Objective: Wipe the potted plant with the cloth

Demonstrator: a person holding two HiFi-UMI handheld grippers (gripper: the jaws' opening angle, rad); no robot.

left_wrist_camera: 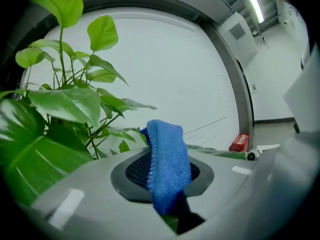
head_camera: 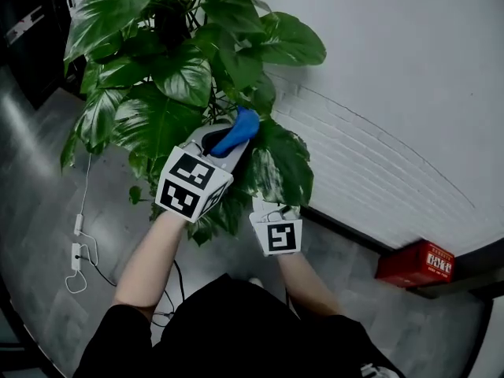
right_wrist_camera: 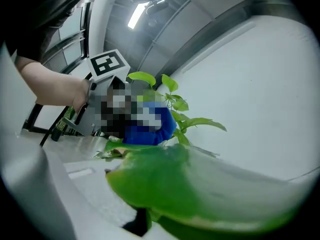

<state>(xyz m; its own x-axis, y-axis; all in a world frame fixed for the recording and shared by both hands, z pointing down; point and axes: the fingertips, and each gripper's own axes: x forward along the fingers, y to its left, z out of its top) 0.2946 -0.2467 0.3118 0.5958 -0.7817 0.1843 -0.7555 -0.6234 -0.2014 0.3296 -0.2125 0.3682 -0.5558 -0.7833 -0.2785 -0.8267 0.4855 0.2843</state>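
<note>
The potted plant [head_camera: 169, 77] has large green leaves and stands close to a white wall. My left gripper [head_camera: 224, 144] is shut on a blue cloth [head_camera: 238, 130], and the cloth rests on top of a big variegated leaf [head_camera: 279, 164]. In the left gripper view the cloth [left_wrist_camera: 167, 159] hangs folded between the jaws, with the plant [left_wrist_camera: 60, 104] at the left. My right gripper [head_camera: 274, 211] reaches up under that leaf and is shut on its near edge. In the right gripper view the leaf [right_wrist_camera: 200, 189] fills the foreground, and the cloth [right_wrist_camera: 152, 126] lies just behind it.
A red box [head_camera: 416, 264] sits on the floor at the foot of the white wall [head_camera: 394, 93]. A white cable with an adapter [head_camera: 78, 252] lies on the grey floor at the left. A dark door [head_camera: 31, 30] stands at the far left.
</note>
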